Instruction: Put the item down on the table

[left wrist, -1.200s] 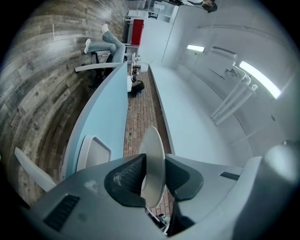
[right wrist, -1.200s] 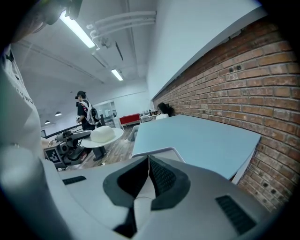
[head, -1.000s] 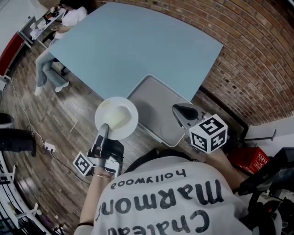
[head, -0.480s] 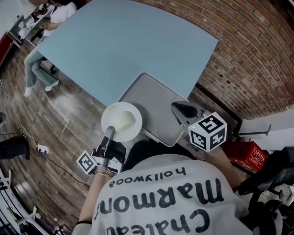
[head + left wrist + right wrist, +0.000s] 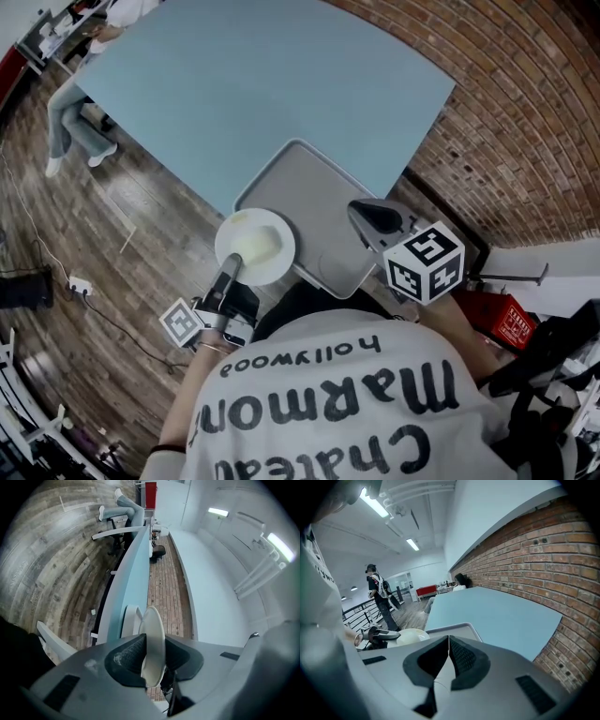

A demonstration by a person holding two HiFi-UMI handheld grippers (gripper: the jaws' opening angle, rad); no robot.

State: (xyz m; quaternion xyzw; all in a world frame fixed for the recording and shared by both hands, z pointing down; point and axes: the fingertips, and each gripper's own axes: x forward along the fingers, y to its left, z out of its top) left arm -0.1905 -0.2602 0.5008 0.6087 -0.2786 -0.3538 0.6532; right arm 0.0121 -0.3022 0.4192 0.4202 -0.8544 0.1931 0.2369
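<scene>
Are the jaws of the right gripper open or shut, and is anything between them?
Shut and empty. In the right gripper view, the right gripper has its jaws pressed together along their length, with nothing between them.

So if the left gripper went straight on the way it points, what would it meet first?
Probably the grey tray: the left gripper, shut on the white plate, points across its near corner; height above it is unclear.

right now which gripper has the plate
The left gripper: its jaws clamp the rim of the white plate. The right gripper has no plate; its jaws close on the edge of the gray tray.
</scene>
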